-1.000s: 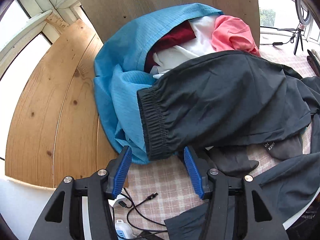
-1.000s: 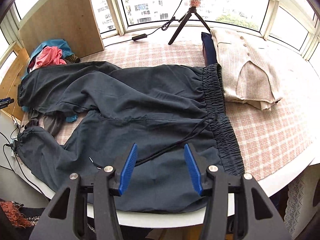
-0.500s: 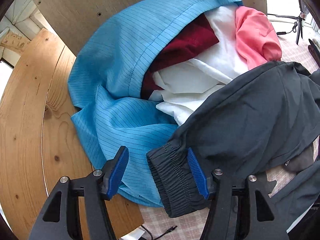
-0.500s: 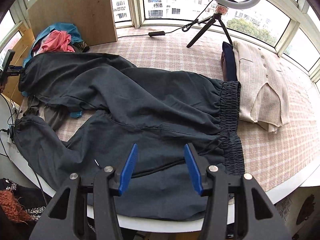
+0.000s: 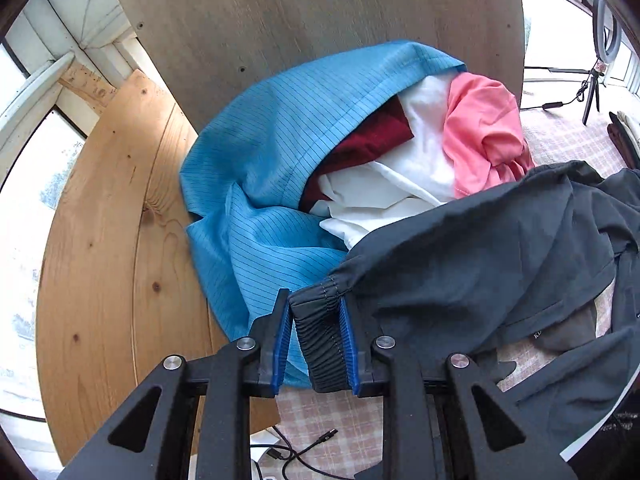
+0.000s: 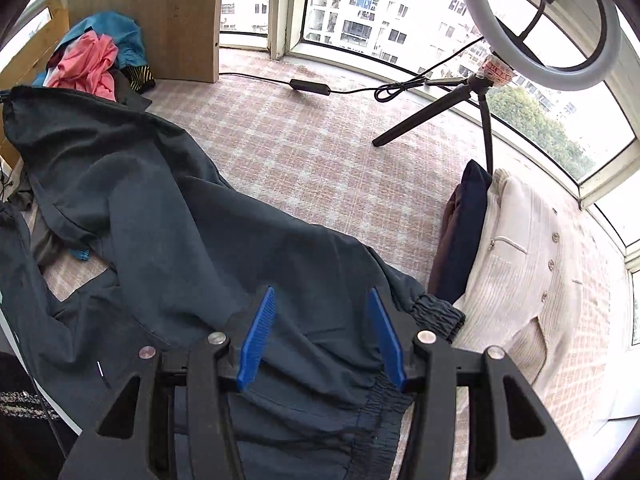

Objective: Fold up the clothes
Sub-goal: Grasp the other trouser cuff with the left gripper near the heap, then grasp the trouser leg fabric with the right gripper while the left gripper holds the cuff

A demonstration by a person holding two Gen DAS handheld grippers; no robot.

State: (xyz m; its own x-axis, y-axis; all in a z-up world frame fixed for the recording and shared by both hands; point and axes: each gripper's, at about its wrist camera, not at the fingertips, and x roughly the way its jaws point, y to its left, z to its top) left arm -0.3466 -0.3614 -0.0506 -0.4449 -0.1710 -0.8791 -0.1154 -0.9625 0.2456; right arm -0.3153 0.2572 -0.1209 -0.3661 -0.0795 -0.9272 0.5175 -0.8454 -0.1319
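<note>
1. The left gripper (image 5: 314,342) clamps the elastic ankle cuff (image 5: 320,344) of the dark trousers (image 6: 200,264), just beside the blue garment (image 5: 256,184).
2. The right gripper (image 6: 320,334) hangs wide open over the trousers' waistband (image 6: 436,314).
3. Best: keep the cuff pinched and carry it evenly toward the waistband.

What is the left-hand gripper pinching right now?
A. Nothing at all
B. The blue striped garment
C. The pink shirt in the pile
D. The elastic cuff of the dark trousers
D: in the left wrist view the left gripper has its blue pads closed on the ribbed elastic cuff of the dark trousers, while the right gripper is open above them.
</note>
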